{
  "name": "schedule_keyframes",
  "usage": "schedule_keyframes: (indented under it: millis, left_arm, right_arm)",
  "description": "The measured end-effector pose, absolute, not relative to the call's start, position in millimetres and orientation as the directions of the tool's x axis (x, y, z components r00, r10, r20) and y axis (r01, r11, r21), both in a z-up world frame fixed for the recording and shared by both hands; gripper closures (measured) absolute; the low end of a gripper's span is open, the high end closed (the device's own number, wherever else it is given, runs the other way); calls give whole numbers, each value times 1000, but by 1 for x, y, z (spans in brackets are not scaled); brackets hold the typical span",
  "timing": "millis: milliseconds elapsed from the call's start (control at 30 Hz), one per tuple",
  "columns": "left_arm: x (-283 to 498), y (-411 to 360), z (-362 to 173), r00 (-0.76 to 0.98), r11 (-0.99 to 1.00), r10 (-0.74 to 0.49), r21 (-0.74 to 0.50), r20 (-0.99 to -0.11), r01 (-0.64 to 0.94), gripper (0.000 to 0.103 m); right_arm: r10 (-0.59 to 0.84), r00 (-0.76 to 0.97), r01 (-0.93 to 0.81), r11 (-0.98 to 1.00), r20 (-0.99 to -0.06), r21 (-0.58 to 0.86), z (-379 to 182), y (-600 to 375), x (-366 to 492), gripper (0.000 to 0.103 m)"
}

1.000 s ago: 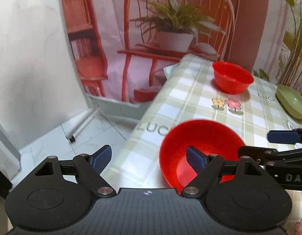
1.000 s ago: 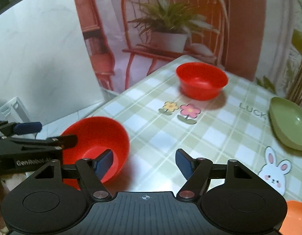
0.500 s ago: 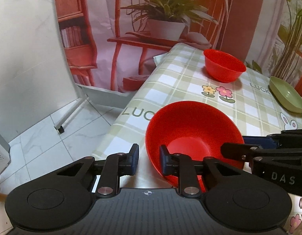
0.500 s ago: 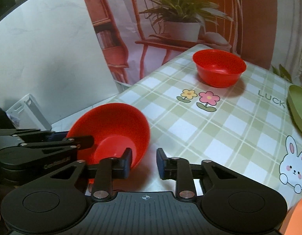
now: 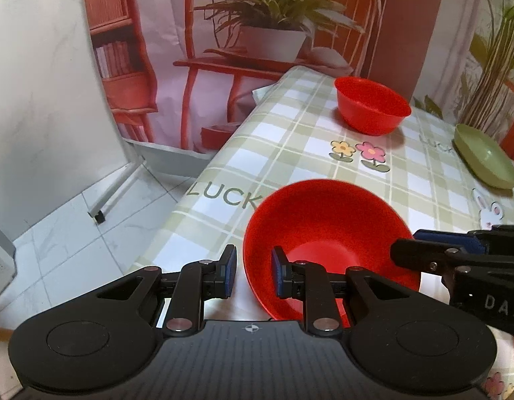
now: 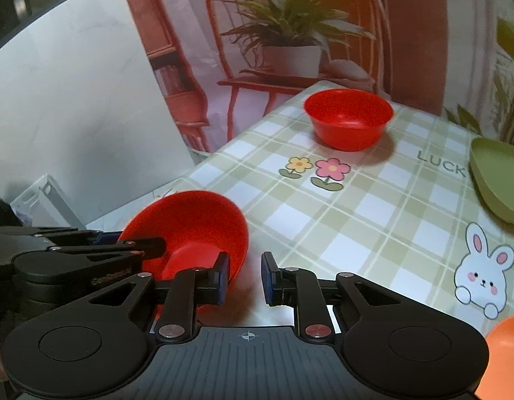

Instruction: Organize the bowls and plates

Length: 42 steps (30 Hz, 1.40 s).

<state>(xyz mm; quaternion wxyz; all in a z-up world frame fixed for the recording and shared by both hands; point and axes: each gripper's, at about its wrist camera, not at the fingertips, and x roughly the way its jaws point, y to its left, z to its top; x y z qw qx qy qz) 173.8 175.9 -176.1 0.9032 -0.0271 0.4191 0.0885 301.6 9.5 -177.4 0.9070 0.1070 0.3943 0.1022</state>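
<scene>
The left gripper (image 5: 251, 276) is standing with its jaws drawn to a narrow gap that is straddling the left rim of the near red bowl (image 5: 327, 230): the outer pad is sitting outside the wall, the inner pad inside it. Whether the pads are actually pressing the wall, I cannot tell. The right gripper (image 6: 244, 278) is showing much the same narrow gap, with its left pad inside the bowl's right rim and its right pad outside over the tablecloth (image 6: 373, 206); contact there is equally unclear.

The bowl is sitting tilted near the table's left edge (image 5: 190, 206), beside the "LUCK" lettering (image 5: 223, 195), where the cloth is dropping off toward the tiled floor (image 5: 73, 233). To its right, open checked cloth is stretching past the flower prints (image 6: 315, 170) up to the far red bowl (image 6: 348, 118), which is resting upright near the far end, well apart from the near one. Further right, the green plate (image 6: 500, 180) is lying near the right side, beyond the rabbit print (image 6: 482, 266). An orange dish (image 6: 503, 360) is peeking in at the right wrist view's lower right corner.
</scene>
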Motion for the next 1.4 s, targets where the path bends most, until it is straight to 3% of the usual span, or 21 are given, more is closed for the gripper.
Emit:
schedule_keyframes:
  millis: [67, 400, 533, 633, 900, 1400]
  left_arm:
    - [172, 176, -175, 637, 983, 132, 18, -759, -183, 79]
    - [173, 180, -177, 639, 984, 112, -4, -761, -177, 80]
    - [169, 179, -178, 642, 986, 100, -10, -760, -165, 85]
    - [168, 177, -178, 643, 987, 88, -20, -761, -158, 87]
    - [168, 162, -170, 644, 990, 82, -12, -761, -141, 87]
    - [184, 46, -142, 683, 998, -8, 34, -731, 47, 86]
  right_arm:
    - [273, 666, -98, 954, -694, 282, -180, 8, 301, 90]
    - [279, 659, -97, 952, -698, 290, -182, 10, 305, 89]
    - [290, 646, -94, 948, -706, 303, -186, 13, 306, 89]
    - [313, 638, -97, 939, -704, 329, -187, 13, 306, 94]
    - [292, 681, -56, 935, -671, 349, -170, -3, 297, 95]
    - [124, 788, 121, 929, -602, 350, -134, -112, 239, 96]
